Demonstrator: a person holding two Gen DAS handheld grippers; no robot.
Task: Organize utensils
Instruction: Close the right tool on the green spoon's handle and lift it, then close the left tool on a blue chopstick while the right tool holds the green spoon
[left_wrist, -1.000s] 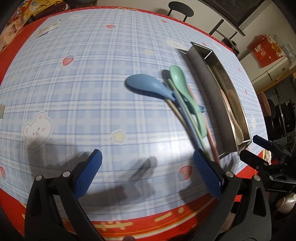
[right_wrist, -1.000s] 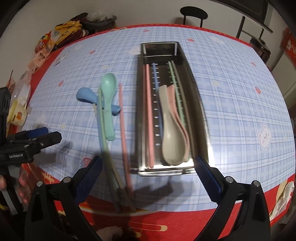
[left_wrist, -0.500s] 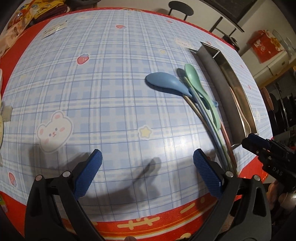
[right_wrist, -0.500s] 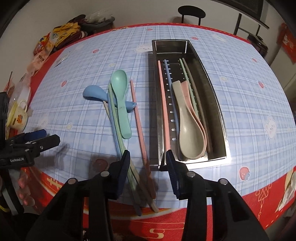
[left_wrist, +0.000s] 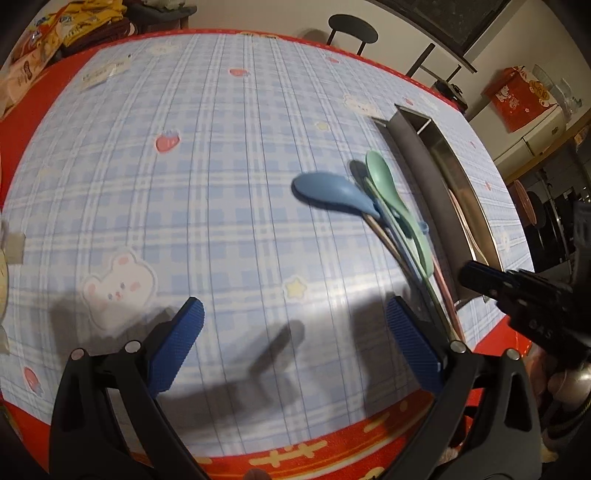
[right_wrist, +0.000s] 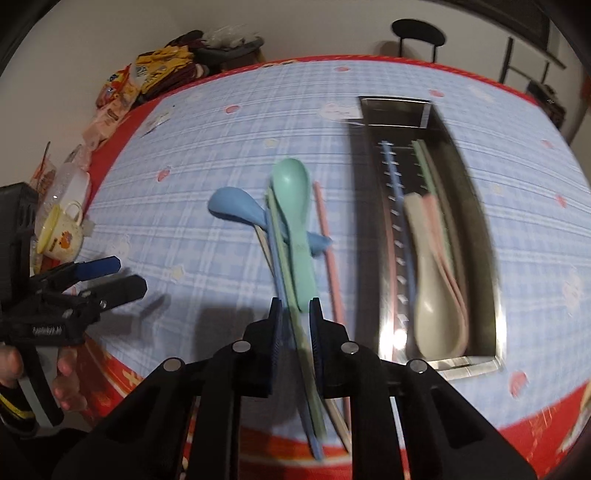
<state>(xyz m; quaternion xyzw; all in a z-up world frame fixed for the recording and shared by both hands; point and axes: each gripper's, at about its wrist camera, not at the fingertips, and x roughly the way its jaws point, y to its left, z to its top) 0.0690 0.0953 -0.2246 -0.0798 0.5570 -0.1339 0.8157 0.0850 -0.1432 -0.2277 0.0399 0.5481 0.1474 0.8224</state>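
On the plaid tablecloth a green spoon (right_wrist: 291, 195) lies across a blue spoon (right_wrist: 236, 206) and a bundle of green, blue and beige chopsticks, with a pink chopstick (right_wrist: 328, 251) to their right. My right gripper (right_wrist: 295, 314) is closing its jaws; its pads press on the near end of the green spoon's handle, with the chopsticks running beneath. The steel tray (right_wrist: 480, 236) to the right holds a beige spoon (right_wrist: 432, 302), a pink spoon and several chopsticks. My left gripper (left_wrist: 295, 343) hovers open over bare cloth, left of the blue spoon (left_wrist: 328, 192) and green spoon (left_wrist: 391, 195).
A yellow cup (right_wrist: 59, 232), a plastic container and snack bags crowd the table's left edge. The red table edge runs just below both grippers. A black stool (right_wrist: 417, 33) stands beyond the far side. A hand (right_wrist: 62, 384) holds the left gripper's handle.
My right gripper's jaws have gone from wide open to nearly closed while it shifted left from in front of the tray to the green spoon's handle. My left gripper drifted left, still open.
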